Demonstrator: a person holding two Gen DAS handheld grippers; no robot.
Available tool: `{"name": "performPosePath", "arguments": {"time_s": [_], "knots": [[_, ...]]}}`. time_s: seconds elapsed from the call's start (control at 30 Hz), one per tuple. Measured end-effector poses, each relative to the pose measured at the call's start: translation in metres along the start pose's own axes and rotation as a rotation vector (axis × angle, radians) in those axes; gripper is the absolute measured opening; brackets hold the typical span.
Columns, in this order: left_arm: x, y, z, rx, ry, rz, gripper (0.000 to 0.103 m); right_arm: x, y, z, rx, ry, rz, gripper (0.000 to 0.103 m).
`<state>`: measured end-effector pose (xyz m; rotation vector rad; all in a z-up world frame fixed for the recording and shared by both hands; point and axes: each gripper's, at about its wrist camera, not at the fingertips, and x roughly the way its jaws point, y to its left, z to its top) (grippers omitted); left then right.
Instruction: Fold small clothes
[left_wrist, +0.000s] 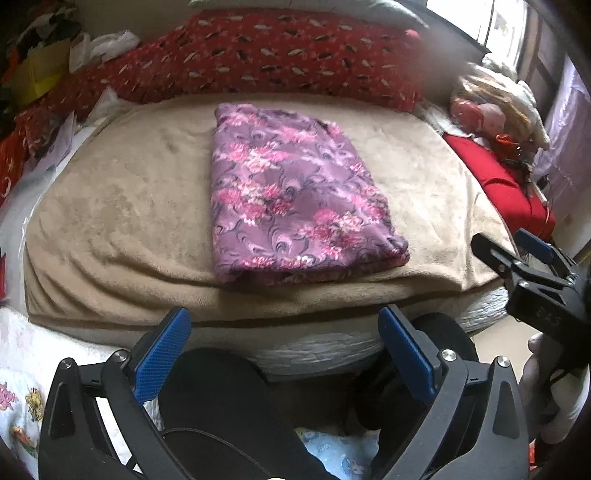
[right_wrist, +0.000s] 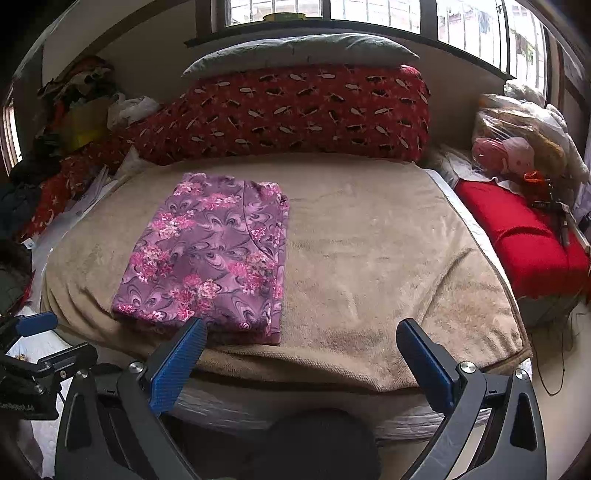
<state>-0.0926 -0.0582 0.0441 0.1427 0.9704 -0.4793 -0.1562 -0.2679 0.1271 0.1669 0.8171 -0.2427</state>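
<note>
A purple garment with pink flowers (left_wrist: 295, 192) lies folded into a neat rectangle on the beige blanket (left_wrist: 122, 218); in the right wrist view the same garment (right_wrist: 210, 254) sits left of centre on the blanket (right_wrist: 369, 258). My left gripper (left_wrist: 284, 325) is open, hanging short of the bed's near edge with nothing between its blue pads. My right gripper (right_wrist: 301, 338) is open too, just in front of the garment's near edge. The right gripper (left_wrist: 513, 247) also shows at the right of the left wrist view, and the left gripper (right_wrist: 33, 332) at the far left of the right wrist view.
A long red patterned pillow (right_wrist: 295, 114) and a grey pillow (right_wrist: 299, 51) lie along the back under the window. A red cushion (right_wrist: 524, 240) and bagged bundles (right_wrist: 517, 136) sit on the right. Clothes and papers pile up at the left (right_wrist: 74, 122). A person's dark-clad knees (left_wrist: 229, 398) are below.
</note>
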Motion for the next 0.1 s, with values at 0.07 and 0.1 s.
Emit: {"name": "performPosePath", "arguments": {"time_s": [0.07, 0.1], "knots": [[0.0003, 0.001, 0.0003, -0.007, 0.0, -0.011, 0.102, 0.0001, 0.0005, -0.0001, 0.001, 0.001, -0.002, 0.103], [0.001, 0.0016, 0.0004, -0.016, 0.001, -0.014, 0.102, 0.0002, 0.0006, -0.0002, 0.003, 0.002, -0.003, 0.103]]}}
